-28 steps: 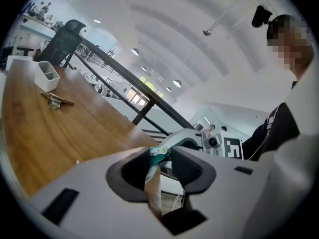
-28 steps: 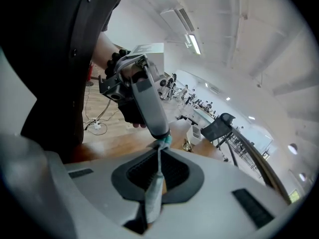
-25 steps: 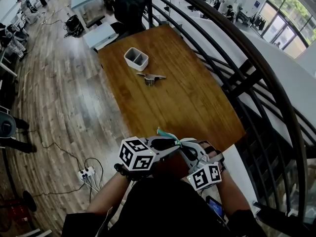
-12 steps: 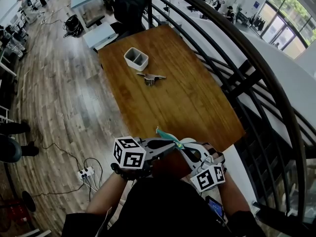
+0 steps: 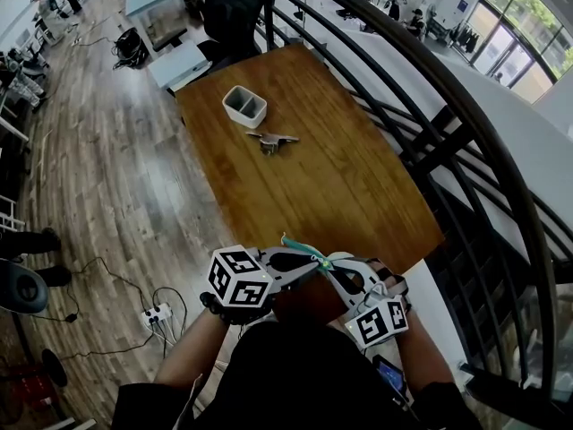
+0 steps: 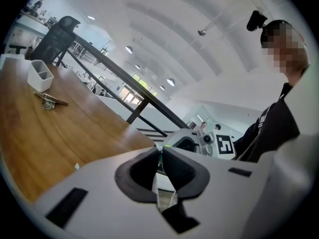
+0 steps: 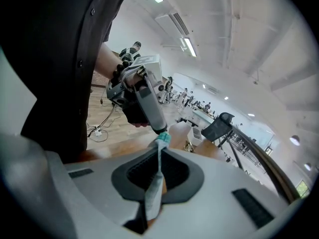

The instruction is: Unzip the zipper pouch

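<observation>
teal fabric of the zipper pouch (image 5: pixel 303 246) sat between both tools at the bottom centre of the head view, by the near edge of the wooden worktop (image 5: pixel 340 177). the right hand-held gripper (image 7: pixel 159 152) was pressed together on the pouch's pale cloth. the left hand-held gripper (image 6: pixel 160 151) had just been closing, its jaws pinching the pouch's teal end. a white divided container (image 5: pixel 245 106) and a small metal piece (image 5: pixel 271 139) lay on the worktop, upper middle of the frame.

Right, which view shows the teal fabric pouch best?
Right gripper view: the pale teal fabric pouch clamped between its jaws. Head view shows only a teal tip; left gripper view, a thin sliver.
</observation>
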A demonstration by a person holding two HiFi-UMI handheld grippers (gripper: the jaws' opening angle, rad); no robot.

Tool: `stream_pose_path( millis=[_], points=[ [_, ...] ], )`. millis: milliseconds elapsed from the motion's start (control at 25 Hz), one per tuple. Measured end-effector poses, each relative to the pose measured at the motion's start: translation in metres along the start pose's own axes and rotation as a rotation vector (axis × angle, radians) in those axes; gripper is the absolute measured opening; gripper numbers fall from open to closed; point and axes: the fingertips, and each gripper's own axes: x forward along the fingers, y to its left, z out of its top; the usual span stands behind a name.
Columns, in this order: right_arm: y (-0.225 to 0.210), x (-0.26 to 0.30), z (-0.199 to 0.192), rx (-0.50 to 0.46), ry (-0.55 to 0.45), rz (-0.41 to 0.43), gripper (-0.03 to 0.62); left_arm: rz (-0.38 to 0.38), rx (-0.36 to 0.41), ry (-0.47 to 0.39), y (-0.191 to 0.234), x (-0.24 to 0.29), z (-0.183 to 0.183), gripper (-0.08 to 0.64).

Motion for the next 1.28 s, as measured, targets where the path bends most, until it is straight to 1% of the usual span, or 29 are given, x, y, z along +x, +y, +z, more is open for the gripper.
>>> stream_pose_path(
  millis=[160, 320, 560, 640, 760, 800, 920, 1040, 1160, 1280],
  points=[
    [0.0, -0.001, -0.002, -0.024, 0.012, -0.003, 0.003, -0.019, -0.008, 0.025, -0.001, 0.002, 0.0, 0.029],
    [0.001, -0.002, -0.005, -0.034, 0.02, -0.006, 0.002, -0.029, -0.022, 0.02, 0.0, 0.003, 0.001, 0.029],
    [0.003, -0.002, -0.01, -0.018, 0.027, -0.005, 0.003, -0.027, -0.017, 0.04, -0.002, 0.006, -0.003, 0.021],
    [0.004, -0.002, -0.011, 0.002, 0.024, -0.004, 0.003, -0.015, -0.015, 0.039, -0.002, 0.007, -0.004, 0.017],
    [0.002, -0.001, -0.012, 0.056, 0.012, 0.0, 0.012, 0.007, -0.018, 0.032, 0.0, 0.007, -0.001, 0.015],
    [0.002, -0.001, -0.012, 0.081, 0.006, 0.005, 0.024, 0.016, -0.013, 0.031, 0.001, 0.007, 0.0, 0.015],
    [-0.002, -0.002, -0.008, 0.154, -0.016, 0.019, 0.087, 0.052, 0.013, 0.041, 0.005, 0.004, 0.0, 0.014],
    [-0.004, -0.004, -0.003, 0.202, -0.035, 0.023, 0.098, 0.062, 0.01, 0.038, 0.006, 0.004, 0.001, 0.014],
    [-0.003, -0.003, -0.001, 0.22, -0.042, 0.017, 0.098, 0.053, -0.009, 0.03, 0.005, 0.007, 0.0, 0.014],
    [-0.002, -0.003, 0.0, 0.222, -0.044, 0.005, 0.098, 0.048, -0.008, 0.032, 0.004, 0.009, -0.001, 0.014]
  ],
)
